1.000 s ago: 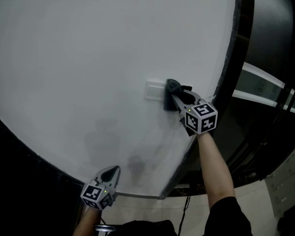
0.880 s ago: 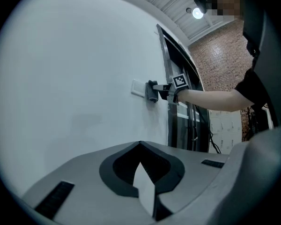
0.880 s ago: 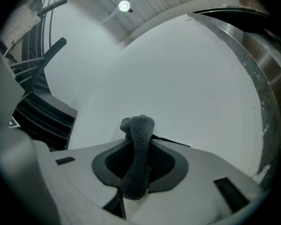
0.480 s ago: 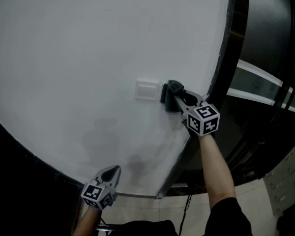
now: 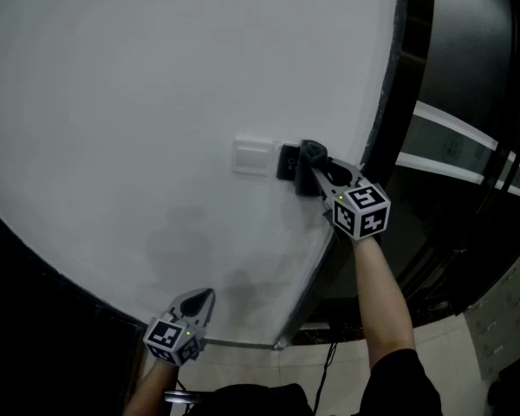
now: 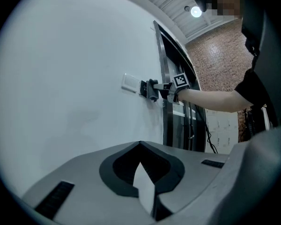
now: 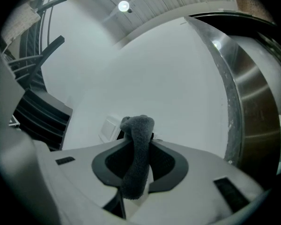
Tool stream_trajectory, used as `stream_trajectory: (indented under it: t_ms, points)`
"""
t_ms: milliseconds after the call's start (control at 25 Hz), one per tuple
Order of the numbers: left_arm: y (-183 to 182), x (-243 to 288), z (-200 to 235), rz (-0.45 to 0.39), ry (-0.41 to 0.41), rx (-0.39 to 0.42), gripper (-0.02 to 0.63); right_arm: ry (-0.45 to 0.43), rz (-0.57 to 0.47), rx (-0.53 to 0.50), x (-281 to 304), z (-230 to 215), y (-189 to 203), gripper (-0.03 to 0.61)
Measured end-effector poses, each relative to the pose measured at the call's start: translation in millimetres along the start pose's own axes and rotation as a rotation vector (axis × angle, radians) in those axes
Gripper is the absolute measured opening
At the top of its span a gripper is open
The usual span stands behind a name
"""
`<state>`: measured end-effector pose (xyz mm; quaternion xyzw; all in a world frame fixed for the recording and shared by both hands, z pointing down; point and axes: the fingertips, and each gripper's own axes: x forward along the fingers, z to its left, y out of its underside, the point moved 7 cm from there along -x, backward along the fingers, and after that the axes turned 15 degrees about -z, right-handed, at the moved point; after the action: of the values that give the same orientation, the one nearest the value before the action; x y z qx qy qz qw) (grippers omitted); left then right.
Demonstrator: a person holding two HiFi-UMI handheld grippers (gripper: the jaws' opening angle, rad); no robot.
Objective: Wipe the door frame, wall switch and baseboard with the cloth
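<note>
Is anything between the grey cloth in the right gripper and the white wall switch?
Only a small dark wall panel sits between the grey fuzzy cloth in the right gripper and the white rectangular wall switch; nothing else visible.

Head view: steeply down wall (image 5: 156, 76). Left gripper view: far, from below. Right gripper view: close. Shared: wall switch (image 5: 251, 157).

The cloth (image 7: 136, 153) is looking soft and fuzzy, like gray fleece, with no shine. The wall (image 5: 156, 102) is showing smooth, flat white paint that is staying dull. The door frame (image 7: 246, 102) is gleaming like brushed metal, catching light in streaks. The wall switch (image 5: 251, 157) is looking smooth and white, maybe plastic, though it is small here. The right gripper (image 7: 138, 170) and left gripper (image 6: 143, 184) are showing dull gray plastic with darker matt pads.
</note>
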<state>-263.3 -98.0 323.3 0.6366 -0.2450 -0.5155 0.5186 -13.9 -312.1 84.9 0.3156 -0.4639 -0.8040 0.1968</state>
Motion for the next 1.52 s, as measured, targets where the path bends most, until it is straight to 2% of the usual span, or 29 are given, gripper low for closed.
stream_trajectory:
  t_ms: [200,280,600,760,840,1040,1120,1320,1520]
  points:
    - [-7,-1,2,-0.005,-0.009,0.013,0.002,0.041,0.035,-0.072,0,4,-5,0.087]
    - [-7,-4,4,-0.001,-0.014,0.014,0.002,0.030,0.024,-0.078,1,14,-11,0.086]
    - [-9,-23,15,-0.016,-0.071,0.032,0.002,-0.245,-0.102,-0.074,59,120,-45,0.086]
    - [-18,-36,26,-0.037,-0.122,0.047,0.002,-0.320,-0.104,-0.038,98,157,-37,0.086]
    - [-23,-41,31,-0.038,-0.147,0.056,0.002,-0.297,-0.085,-0.010,113,158,-23,0.086]
    - [-24,-54,45,-0.029,-0.194,0.062,0.002,-0.172,-0.074,0.068,119,133,3,0.086]
    - [-21,-56,49,-0.018,-0.194,0.063,0.002,-0.163,-0.088,0.082,116,131,2,0.086]
    - [-17,-53,50,-0.013,-0.171,0.052,0.002,-0.155,-0.098,0.028,112,135,-5,0.086]
    - [-17,-47,45,-0.009,-0.160,0.049,0.002,-0.151,-0.106,0.020,104,129,-7,0.086]
